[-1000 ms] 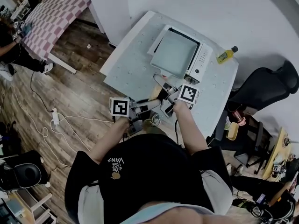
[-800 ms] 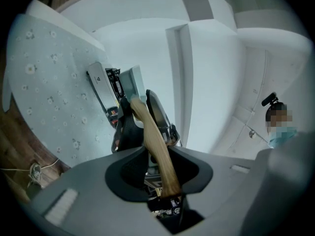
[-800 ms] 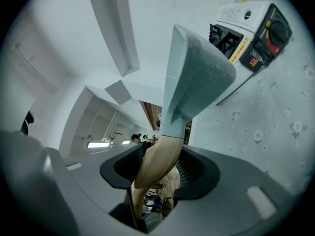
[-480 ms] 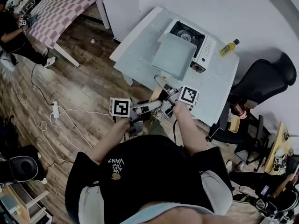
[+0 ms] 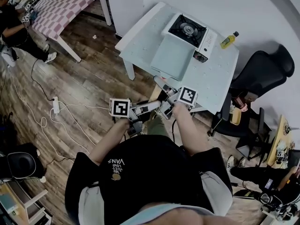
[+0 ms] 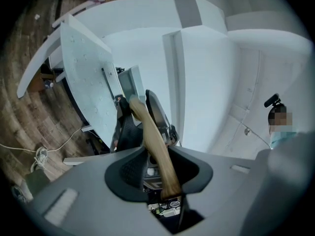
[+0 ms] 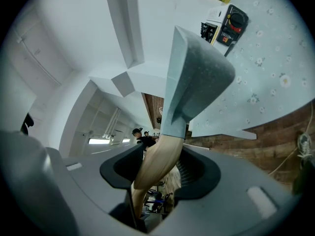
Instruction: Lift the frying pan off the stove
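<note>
Yellow bottle [image 5: 228, 40] on the pale table [image 5: 140, 39], black chair [image 5: 262, 76] beside, checkered table [image 5: 65, 8] beyond.

We find bare tabletop on the left part of the table [image 5: 140, 41], upper centre of the frame, and along its right edge below the bottle [image 5: 228, 40]. The stove [image 5: 188, 30] takes the far corner. The pan [image 5: 172, 57] hangs over the middle strip. A black chair [image 5: 262, 78] stands just beside the table at right. At left, open floor [image 5: 89, 78] offers passage, broken by a power strip [image 5: 55, 105] and bounded by a checked table [image 5: 65, 3] at upper left.
</note>
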Tool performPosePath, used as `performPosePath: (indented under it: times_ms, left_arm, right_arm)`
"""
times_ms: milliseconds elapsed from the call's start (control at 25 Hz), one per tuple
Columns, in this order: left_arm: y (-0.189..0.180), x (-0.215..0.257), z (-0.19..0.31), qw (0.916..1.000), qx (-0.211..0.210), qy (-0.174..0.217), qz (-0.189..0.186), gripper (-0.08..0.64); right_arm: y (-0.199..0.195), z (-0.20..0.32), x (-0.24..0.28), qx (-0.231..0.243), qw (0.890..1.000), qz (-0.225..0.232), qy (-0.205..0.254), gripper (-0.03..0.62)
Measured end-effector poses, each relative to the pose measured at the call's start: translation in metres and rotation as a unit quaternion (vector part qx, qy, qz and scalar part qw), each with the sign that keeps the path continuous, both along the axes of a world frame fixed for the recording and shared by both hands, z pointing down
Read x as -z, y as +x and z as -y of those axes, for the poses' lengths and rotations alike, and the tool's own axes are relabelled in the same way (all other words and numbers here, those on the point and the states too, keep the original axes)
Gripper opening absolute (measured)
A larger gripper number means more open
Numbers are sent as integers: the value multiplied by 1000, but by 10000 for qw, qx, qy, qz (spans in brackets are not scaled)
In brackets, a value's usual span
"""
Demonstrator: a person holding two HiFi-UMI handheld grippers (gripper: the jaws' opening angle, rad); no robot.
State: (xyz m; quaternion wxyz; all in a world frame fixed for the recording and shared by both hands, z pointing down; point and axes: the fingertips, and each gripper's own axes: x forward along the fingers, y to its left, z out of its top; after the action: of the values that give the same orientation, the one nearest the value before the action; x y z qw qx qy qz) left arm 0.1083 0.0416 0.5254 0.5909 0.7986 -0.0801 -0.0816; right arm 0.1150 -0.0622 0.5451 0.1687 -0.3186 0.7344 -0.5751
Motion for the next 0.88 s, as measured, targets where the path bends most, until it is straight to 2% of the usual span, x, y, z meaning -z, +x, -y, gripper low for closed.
performPosePath:
  times_ms: [440, 600, 880]
  left_arm:
    - [-16, -13, -49, 9999, 40, -95, 28, 121]
    - [-20, -18, -62, 10000, 44, -73, 47, 122]
    - [-29, -31, -80, 9998, 51, -96, 189, 123]
  right_arm:
    - [-16, -50, -15, 44, 9999, -41, -94, 207]
    - [-25, -64, -22, 84, 9997, 184, -104, 207]
    - [-32, -84, -38, 53, 9996, 69, -268, 209]
